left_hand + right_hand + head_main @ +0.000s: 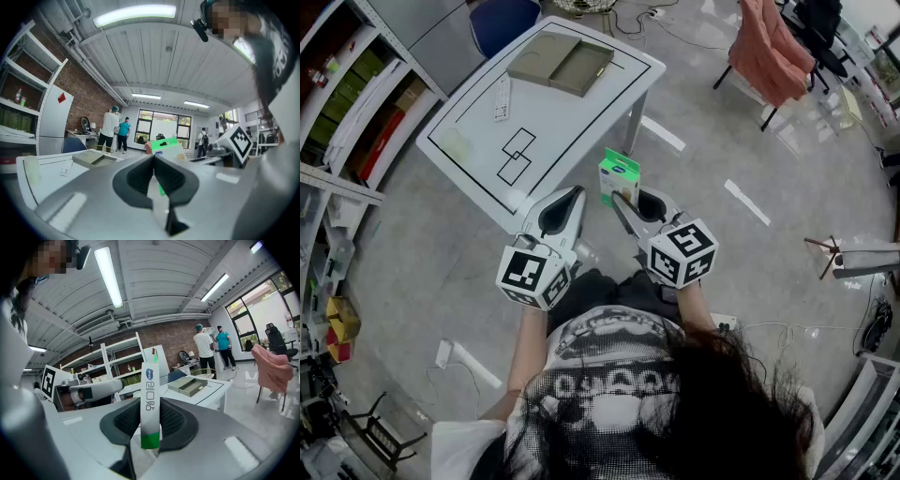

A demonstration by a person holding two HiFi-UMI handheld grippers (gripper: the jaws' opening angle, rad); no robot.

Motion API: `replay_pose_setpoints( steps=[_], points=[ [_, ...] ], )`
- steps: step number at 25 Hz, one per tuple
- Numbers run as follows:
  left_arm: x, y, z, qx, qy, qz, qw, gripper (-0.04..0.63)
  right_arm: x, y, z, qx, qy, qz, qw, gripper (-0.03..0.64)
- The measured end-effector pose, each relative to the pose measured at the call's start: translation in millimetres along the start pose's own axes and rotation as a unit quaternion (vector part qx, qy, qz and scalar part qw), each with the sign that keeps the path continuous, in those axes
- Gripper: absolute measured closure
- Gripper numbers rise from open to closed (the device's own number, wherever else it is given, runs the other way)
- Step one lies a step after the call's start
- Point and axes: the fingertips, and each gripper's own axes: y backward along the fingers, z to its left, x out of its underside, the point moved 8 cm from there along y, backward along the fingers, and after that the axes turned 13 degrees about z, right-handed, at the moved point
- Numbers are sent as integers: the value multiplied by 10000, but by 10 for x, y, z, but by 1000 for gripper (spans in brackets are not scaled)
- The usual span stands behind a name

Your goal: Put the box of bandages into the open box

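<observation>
The box of bandages [619, 174], white with green ends, stands upright in the air between the pads of my right gripper [624, 201], near the white table's [469, 112] front corner. In the right gripper view the bandage box [150, 399] is clamped edge-on in that gripper [151, 417]. The open box [560, 62], flat and olive-grey with its lid beside it, lies at the table's far side, and appears as the open box [190, 385] ahead and to the right. My left gripper [565, 208] hovers beside the right one; its pads [140, 176] meet with nothing between them.
A remote [502, 97] and black outlined squares [516, 155] are on the table. A blue chair [504, 21] stands behind it, shelves [356, 94] run along the left, and a chair draped in pink cloth [773, 52] is at the right. Two people [211, 348] stand far off.
</observation>
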Motion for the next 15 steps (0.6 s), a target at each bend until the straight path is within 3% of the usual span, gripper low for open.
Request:
replay_pose_setpoints(
  steps=[15],
  points=[
    [71,114,205,146,-30,73,9999,595,60,-125,54,107,-343,1,9994,526]
  ],
)
